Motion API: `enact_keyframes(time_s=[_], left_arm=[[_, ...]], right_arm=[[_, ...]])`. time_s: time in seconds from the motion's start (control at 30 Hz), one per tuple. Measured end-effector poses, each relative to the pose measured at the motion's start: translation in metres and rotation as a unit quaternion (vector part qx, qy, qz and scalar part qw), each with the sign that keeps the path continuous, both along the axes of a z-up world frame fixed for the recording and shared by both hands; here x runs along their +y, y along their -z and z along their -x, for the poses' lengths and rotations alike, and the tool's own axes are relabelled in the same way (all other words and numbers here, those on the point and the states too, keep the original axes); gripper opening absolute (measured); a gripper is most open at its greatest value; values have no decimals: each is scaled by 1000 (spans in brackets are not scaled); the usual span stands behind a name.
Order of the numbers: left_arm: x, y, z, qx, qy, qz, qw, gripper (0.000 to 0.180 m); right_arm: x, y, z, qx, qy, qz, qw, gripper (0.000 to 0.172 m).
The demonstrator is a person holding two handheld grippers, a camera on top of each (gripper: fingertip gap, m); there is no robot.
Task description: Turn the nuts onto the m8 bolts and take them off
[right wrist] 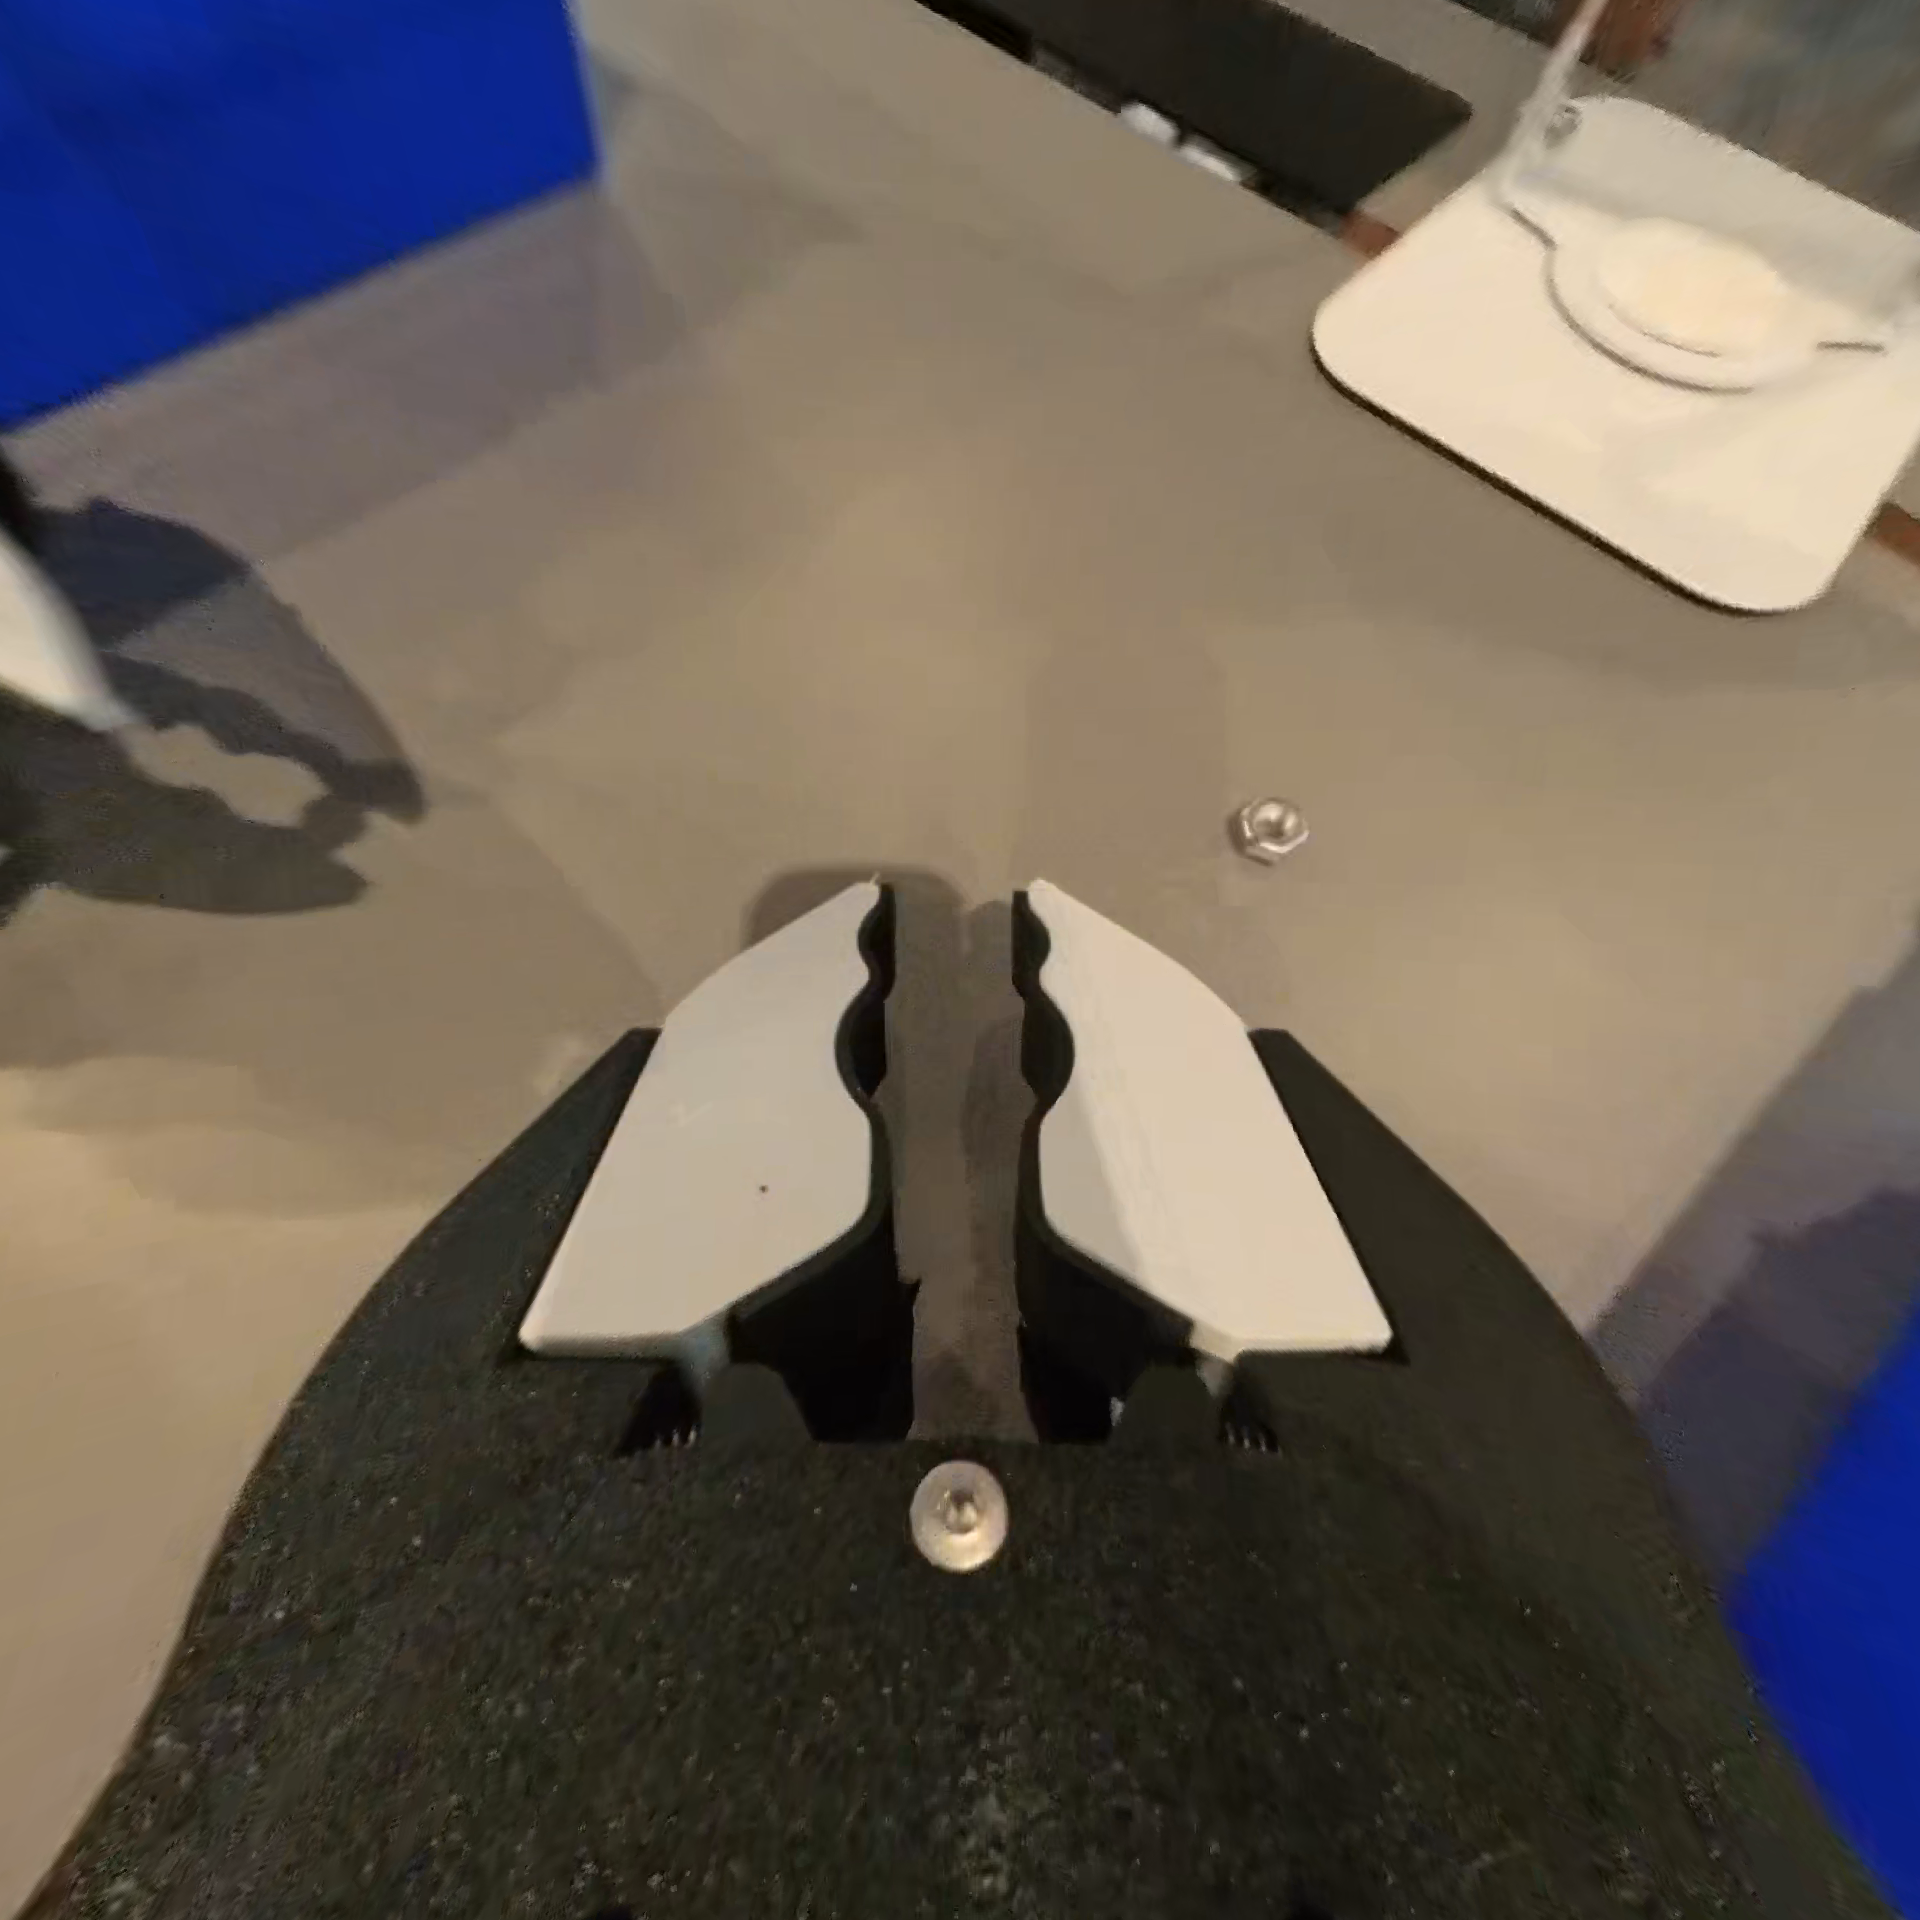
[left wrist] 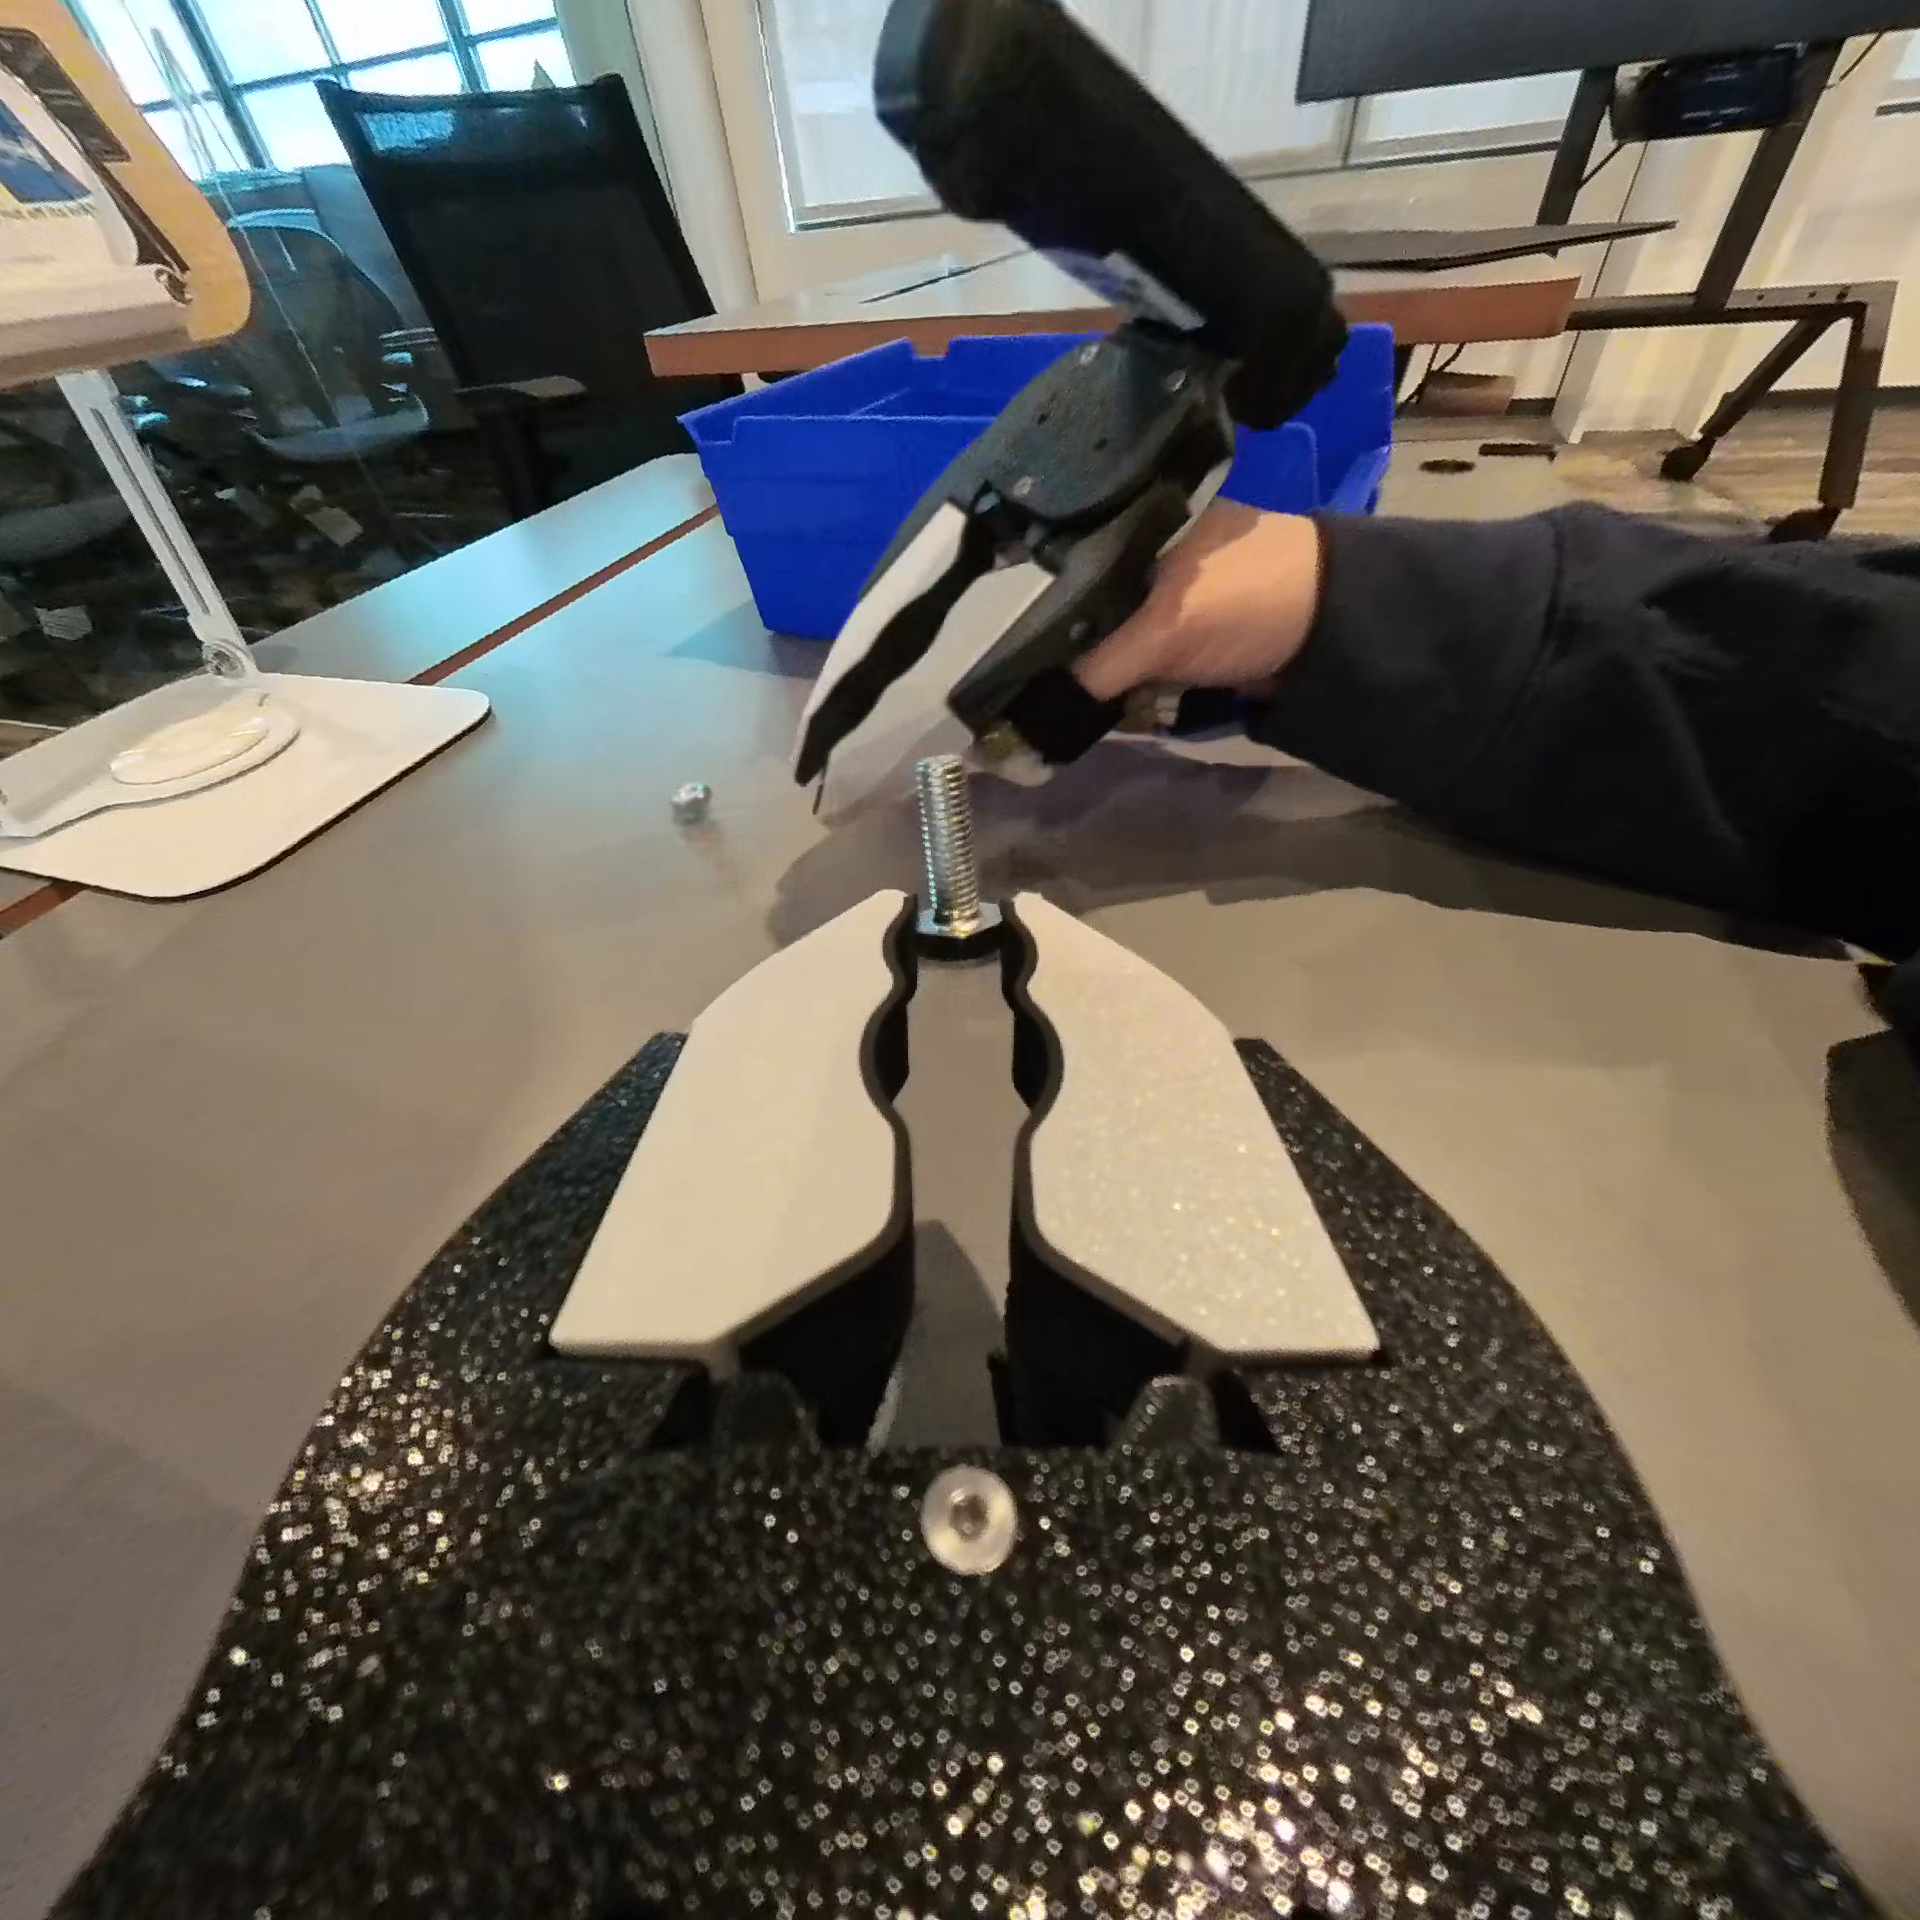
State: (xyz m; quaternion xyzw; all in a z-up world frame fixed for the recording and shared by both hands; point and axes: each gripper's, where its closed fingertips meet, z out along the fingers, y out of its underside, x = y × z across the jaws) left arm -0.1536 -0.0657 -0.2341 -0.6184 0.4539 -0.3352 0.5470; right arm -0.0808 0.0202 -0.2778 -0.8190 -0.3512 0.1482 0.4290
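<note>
Upright on the grey table [left wrist: 312, 1039], threads bare, the M8 bolt [left wrist: 943, 842] stands with its hex head clamped between the left gripper [left wrist: 961, 925] fingertips, while the loose nut [right wrist: 1265, 828] lies flat on the table off to the side, well clear of both tools. Judging by this, the step in hand is fetching the nut: the right gripper [right wrist: 951, 899], jaws slightly parted and holding nothing, hangs just short and to the side of it, so the next move calls for swinging over, pinching the nut by its flats and carrying it to the bolt's tip. Behind stand a blue bin [left wrist: 831, 499] and a white stand base [right wrist: 1558, 416].
</note>
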Motion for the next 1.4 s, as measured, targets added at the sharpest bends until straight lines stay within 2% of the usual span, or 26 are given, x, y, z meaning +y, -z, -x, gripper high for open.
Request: enact_keyframes(time_s=[0.2, 0.37, 0.5, 0.6, 0.83, 0.93, 1.07, 1.27, 1.4], left_arm=[[1, 0, 0, 5, -9, -9, 1000, 14], [13, -6, 4, -7, -55, -38, 998, 14], [34, -16, 6, -39, -110, -51, 992, 14], [51, -20, -1, -58, -127, -54, 989, 15], [107, -25, -23, -73, -151, -64, 984, 15], [120, -27, -28, -90, -145, -54, 984, 15], [113, -33, -28, -115, -114, -46, 986, 15], [107, -30, -28, -84, -84, -58, 991, 15], [104, -23, -32, -84, -59, -28, 994, 15]], right_arm=[[31, 7, -22, -29, 95, -54, 994, 28], [59, 13, -41, -44, 133, -57, 988, 28], [78, 18, -47, -82, 123, -57, 987, 22], [84, 30, -44, -79, 114, -10, 990, 26], [94, 30, -46, -65, 113, 1, 991, 30], [93, 31, -43, -51, 102, 16, 993, 25], [91, 32, -41, -35, 90, 33, 995, 20], [90, 33, -39, -31, 84, 37, 995, 17], [90, 32, -38, -43, 81, 25, 995, 14]])
